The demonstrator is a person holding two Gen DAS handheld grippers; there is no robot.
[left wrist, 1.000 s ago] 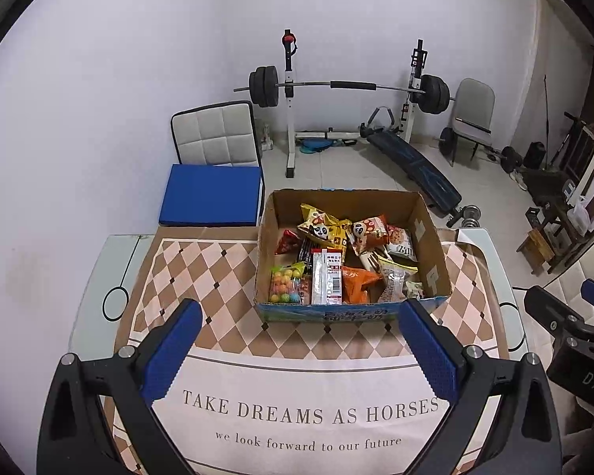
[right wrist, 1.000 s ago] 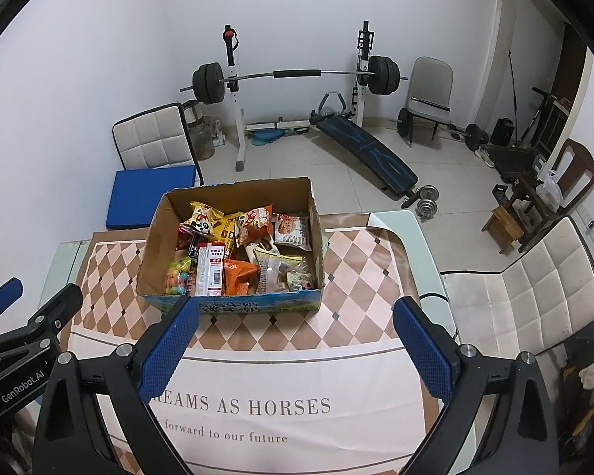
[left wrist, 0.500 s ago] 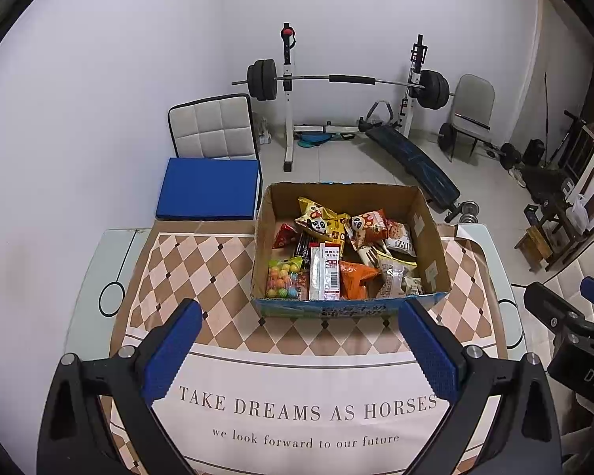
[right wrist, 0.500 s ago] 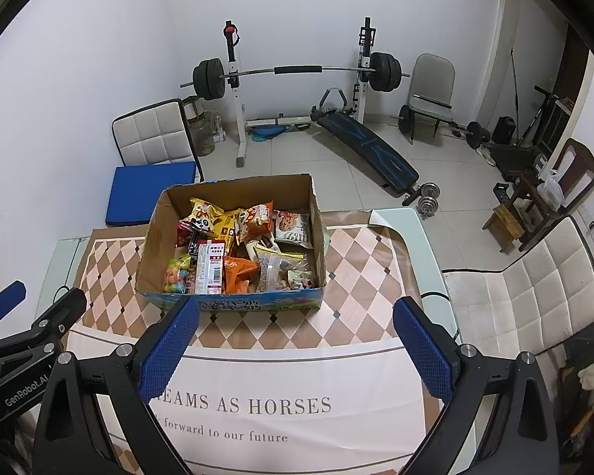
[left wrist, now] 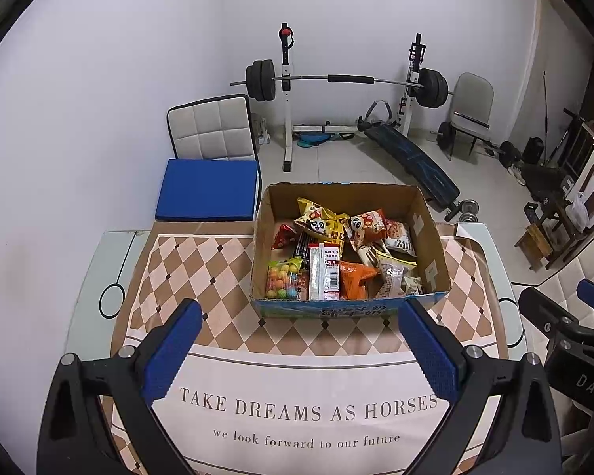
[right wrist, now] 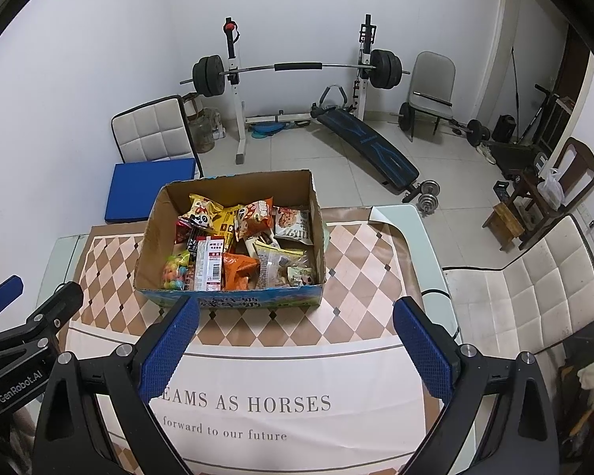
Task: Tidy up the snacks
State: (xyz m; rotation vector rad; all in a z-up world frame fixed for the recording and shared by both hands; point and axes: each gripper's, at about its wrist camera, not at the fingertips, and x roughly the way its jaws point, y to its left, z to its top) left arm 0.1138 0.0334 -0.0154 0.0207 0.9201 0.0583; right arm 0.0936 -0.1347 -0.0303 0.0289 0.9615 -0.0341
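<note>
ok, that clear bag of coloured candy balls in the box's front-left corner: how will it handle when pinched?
The clear bag of coloured candy balls probably shifts and sags, since its contents are loose. The glossy film may slip. Likely dense for its size.

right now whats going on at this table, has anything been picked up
Nothing has been picked up. A person holds two grippers above the tablecloth: the left gripper and the right gripper are both open and empty, short of the cardboard box. The snacks lie jumbled in the box, among them a bag of coloured candy balls near its front left corner and an orange packet.
</note>
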